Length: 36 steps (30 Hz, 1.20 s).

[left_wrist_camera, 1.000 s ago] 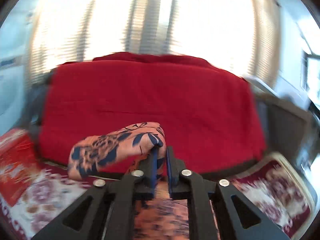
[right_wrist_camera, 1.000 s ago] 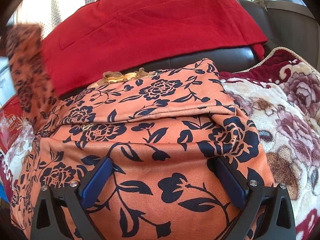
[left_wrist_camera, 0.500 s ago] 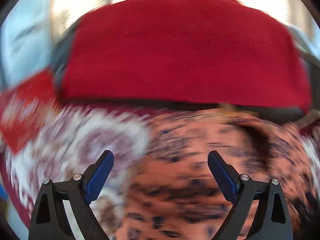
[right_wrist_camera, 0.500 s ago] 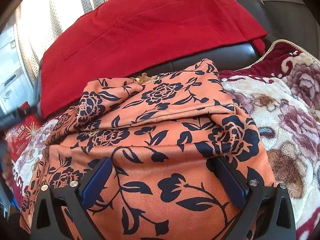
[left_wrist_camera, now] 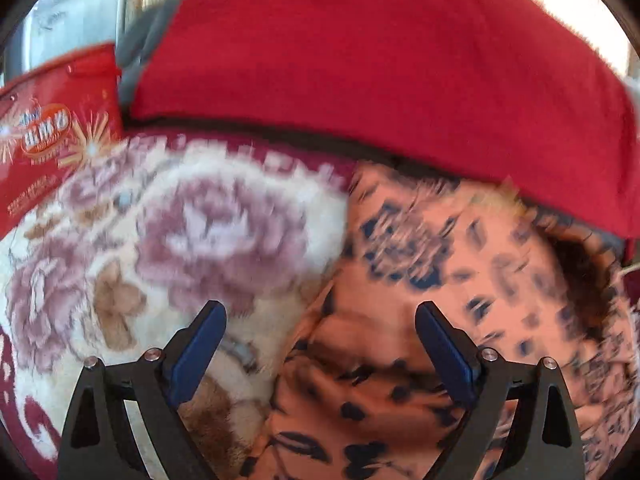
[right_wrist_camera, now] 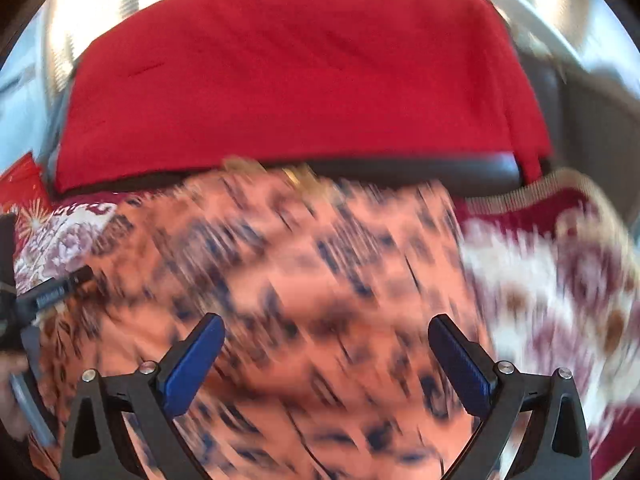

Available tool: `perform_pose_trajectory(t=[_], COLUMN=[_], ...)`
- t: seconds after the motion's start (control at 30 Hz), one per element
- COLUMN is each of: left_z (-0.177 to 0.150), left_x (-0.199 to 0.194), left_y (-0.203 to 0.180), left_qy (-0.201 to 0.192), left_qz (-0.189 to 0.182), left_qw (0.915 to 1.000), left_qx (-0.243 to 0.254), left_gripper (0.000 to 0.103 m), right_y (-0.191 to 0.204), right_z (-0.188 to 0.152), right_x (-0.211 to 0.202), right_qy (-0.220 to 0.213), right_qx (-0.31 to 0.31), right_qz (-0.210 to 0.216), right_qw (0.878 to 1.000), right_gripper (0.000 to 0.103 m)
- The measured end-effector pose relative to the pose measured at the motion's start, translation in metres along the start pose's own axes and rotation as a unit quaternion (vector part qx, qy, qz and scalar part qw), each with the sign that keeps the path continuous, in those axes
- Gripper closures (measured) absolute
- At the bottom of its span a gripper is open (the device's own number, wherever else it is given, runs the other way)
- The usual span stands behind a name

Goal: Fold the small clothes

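An orange garment with a dark blue flower print (right_wrist_camera: 320,280) lies folded on a floral blanket (right_wrist_camera: 560,280). In the left wrist view the garment (left_wrist_camera: 460,300) fills the right half, blurred by motion. My left gripper (left_wrist_camera: 320,344) is open and empty, low over the garment's left edge. My right gripper (right_wrist_camera: 326,352) is open and empty, just above the garment's near part. The left gripper's body shows at the left edge of the right wrist view (right_wrist_camera: 48,296).
A red blanket (right_wrist_camera: 300,80) drapes over the dark sofa back (right_wrist_camera: 460,168) behind the garment. A red printed package (left_wrist_camera: 52,132) lies at the far left on the floral blanket (left_wrist_camera: 180,240). Bright curtained windows stand behind the sofa.
My left gripper let go of the garment's sleeve, opened wide and dropped low beside the garment. My right gripper stayed open and pulled back a little; both views are now blurred.
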<state>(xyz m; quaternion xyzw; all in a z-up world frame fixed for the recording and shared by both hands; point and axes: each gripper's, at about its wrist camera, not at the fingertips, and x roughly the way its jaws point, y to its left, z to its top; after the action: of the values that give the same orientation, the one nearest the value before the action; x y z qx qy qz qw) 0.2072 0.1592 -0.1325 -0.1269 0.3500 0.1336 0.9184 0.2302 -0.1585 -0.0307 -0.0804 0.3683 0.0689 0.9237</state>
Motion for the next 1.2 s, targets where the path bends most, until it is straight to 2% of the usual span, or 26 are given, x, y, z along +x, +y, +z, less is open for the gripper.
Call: perform_pose_trajectory(t=[0.07, 0.13, 0.17, 0.27, 0.3, 0.37, 0.4, 0.47, 0.57, 0.67, 0.77, 0.83, 0.93, 1.0, 1.1, 1.17, 1.2], left_z=[0.001, -0.003, -0.006, -0.005, -0.005, -0.007, -0.007, -0.007, -0.006, -0.008, -0.008, -0.008, -0.009, -0.009, -0.009, -0.009, -0.009], left_x=[0.0, 0.018, 0.03, 0.038, 0.039, 0.04, 0.04, 0.042, 0.053, 0.043, 0.041, 0.042, 0.042, 0.042, 0.043, 0.043, 0.042], left_y=[-0.011, -0.02, -0.022, -0.014, -0.01, -0.006, -0.006, -0.008, -0.004, -0.009, -0.008, -0.008, -0.008, -0.008, -0.009, -0.008, -0.008], left_qy=[-0.007, 0.038, 0.067, 0.082, 0.085, 0.088, 0.087, 0.086, 0.087, 0.085, 0.082, 0.082, 0.081, 0.082, 0.082, 0.083, 0.083], left_qz=[-0.014, -0.007, -0.005, -0.026, -0.031, -0.034, -0.033, -0.027, -0.021, -0.019, -0.019, -0.02, -0.02, -0.02, -0.018, -0.018, -0.019], left_qw=[0.9995, 0.9978, 0.9962, 0.996, 0.9957, 0.9955, 0.9955, 0.9958, 0.9959, 0.9962, 0.9964, 0.9964, 0.9965, 0.9964, 0.9964, 0.9963, 0.9963], left_qx=[0.027, 0.054, 0.056, 0.026, 0.019, 0.011, 0.011, 0.015, 0.012, 0.011, 0.01, 0.009, 0.01, 0.01, 0.01, 0.011, 0.011], left_gripper=[0.007, 0.007, 0.007, 0.007, 0.007, 0.007, 0.007, 0.007, 0.006, 0.006, 0.005, 0.004, 0.004, 0.004, 0.004, 0.003, 0.003], right_y=[0.024, 0.047, 0.055, 0.061, 0.053, 0.014, -0.016, -0.057, -0.112, -0.143, -0.159, -0.159, -0.161, -0.15, -0.126, -0.112, -0.107], right_z=[0.031, 0.053, 0.058, 0.061, 0.062, 0.065, 0.058, 0.034, -0.011, -0.032, -0.037, -0.036, -0.036, -0.03, -0.02, -0.018, -0.02], right_x=[0.019, 0.054, 0.069, 0.11, 0.112, 0.1, 0.088, 0.079, 0.071, 0.062, 0.071, 0.076, 0.076, 0.058, 0.038, 0.048, 0.06], right_qy=[0.013, 0.054, 0.075, 0.119, 0.116, 0.092, 0.085, 0.097, 0.105, 0.084, 0.084, 0.086, 0.081, 0.063, 0.044, 0.071, 0.097], right_qx=[-0.043, -0.088, -0.104, -0.135, -0.128, -0.046, 0.018, 0.098, 0.201, 0.278, 0.335, 0.345, 0.341, 0.322, 0.254, 0.215, 0.198], right_qz=[-0.01, -0.035, -0.046, -0.112, -0.135, -0.149, -0.144, -0.124, -0.049, 0.012, 0.08, 0.09, 0.08, 0.076, 0.108, 0.128, 0.117], right_qw=[0.999, 0.994, 0.991, 0.977, 0.976, 0.983, 0.986, 0.983, 0.973, 0.957, 0.935, 0.93, 0.933, 0.942, 0.96, 0.966, 0.968], right_gripper=[0.0, 0.0, 0.0, 0.002, 0.002, 0.002, 0.002, 0.002, 0.002, 0.002, 0.002, 0.002, 0.002, 0.002, 0.002, 0.001, 0.001])
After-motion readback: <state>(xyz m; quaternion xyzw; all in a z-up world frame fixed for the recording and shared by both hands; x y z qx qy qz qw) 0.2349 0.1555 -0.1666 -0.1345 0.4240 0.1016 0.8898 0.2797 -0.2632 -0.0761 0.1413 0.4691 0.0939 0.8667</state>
